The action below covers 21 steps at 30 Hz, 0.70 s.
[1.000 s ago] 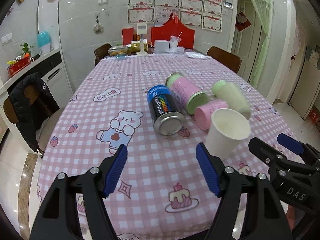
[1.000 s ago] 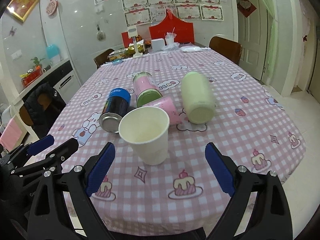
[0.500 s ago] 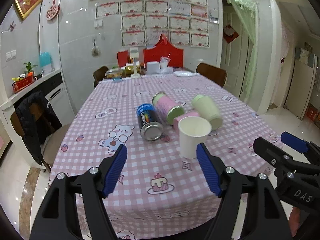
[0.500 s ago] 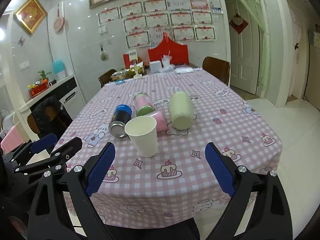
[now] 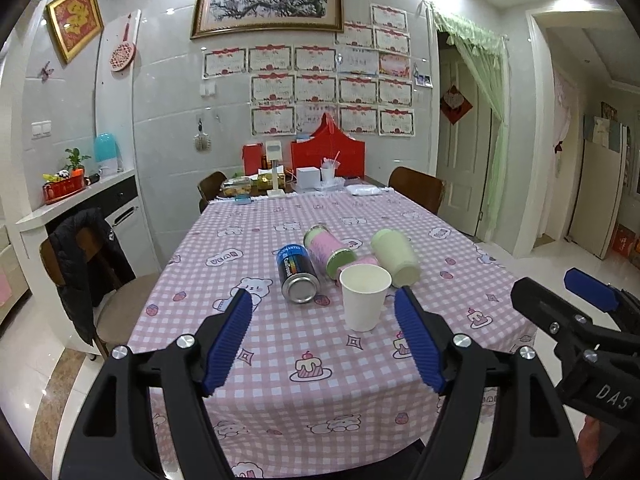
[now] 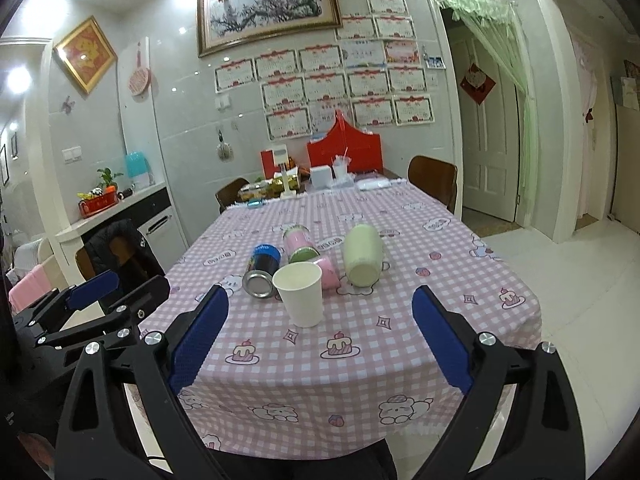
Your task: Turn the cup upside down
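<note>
Cup: the white paper cup (image 5: 365,301) stands upright, mouth up, near the table's (image 5: 256,392) front edge; beside a fallen blue can (image 5: 297,275)
Left gripper (image 5: 324,340): spread, empty
Right gripper (image 6: 320,340): spread, empty (well short of the cup)
Progress: nothing flipped; approach, grasp and inversion all remain

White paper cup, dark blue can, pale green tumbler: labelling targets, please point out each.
White paper cup (image 5: 363,306), left wrist view, outer wall.
Dark blue can (image 5: 295,267), left wrist view, printed side.
Pale green tumbler (image 6: 362,254), right wrist view, side.
</note>
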Tool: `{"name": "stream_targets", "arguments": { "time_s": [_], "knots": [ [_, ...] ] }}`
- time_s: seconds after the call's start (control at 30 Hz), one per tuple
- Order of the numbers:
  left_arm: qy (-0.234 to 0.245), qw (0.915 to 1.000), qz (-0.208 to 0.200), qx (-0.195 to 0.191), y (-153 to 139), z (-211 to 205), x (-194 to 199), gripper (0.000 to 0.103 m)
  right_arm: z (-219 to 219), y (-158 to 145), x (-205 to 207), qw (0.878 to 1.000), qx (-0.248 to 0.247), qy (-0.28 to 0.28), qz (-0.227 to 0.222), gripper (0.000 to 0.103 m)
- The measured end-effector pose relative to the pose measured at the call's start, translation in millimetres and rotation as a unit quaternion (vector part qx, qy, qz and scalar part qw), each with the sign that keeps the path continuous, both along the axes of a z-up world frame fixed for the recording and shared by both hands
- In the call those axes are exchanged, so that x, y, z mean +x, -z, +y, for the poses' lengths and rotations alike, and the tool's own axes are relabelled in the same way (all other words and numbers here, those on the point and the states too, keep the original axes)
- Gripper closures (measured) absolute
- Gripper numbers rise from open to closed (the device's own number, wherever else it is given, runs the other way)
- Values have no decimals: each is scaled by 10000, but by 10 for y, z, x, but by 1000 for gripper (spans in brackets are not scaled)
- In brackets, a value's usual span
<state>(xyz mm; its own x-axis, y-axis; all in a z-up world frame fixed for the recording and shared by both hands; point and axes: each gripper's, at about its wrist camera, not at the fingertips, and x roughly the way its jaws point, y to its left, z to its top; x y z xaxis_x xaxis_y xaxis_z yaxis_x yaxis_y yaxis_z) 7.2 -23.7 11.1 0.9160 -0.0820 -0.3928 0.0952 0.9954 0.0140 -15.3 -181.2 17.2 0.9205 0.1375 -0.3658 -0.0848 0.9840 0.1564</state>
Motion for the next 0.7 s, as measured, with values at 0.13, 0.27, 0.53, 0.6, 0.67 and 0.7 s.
{"name": "stream_targets", "arguments": {
  "time_s": [0.13,0.27,0.53,0.6,0.67,0.7],
  "knots": [
    [-7,9999,-111,-30,-51,-6,-101,30,-21,-35,-91,9999,17,31,-110,13],
    [27,9998,-189,-49,-85,-23,-171,30,-46,-56,-140,9998,46,79,-155,13],
    [70,9996,-240,-92,-121,-37,-222,30,-46,-59,-186,9998,13,108,-158,12],
    [80,9997,-233,-63,-119,-44,-230,30,-36,-59,-181,9998,-6,126,-160,12],
    [44,9997,-246,-58,-114,-40,-232,30,-27,-59,-188,9997,-37,153,-187,12],
    [41,9997,-239,-64,-111,-37,-236,30,-22,-60,-189,9997,-54,155,-195,12]
  ]
}}
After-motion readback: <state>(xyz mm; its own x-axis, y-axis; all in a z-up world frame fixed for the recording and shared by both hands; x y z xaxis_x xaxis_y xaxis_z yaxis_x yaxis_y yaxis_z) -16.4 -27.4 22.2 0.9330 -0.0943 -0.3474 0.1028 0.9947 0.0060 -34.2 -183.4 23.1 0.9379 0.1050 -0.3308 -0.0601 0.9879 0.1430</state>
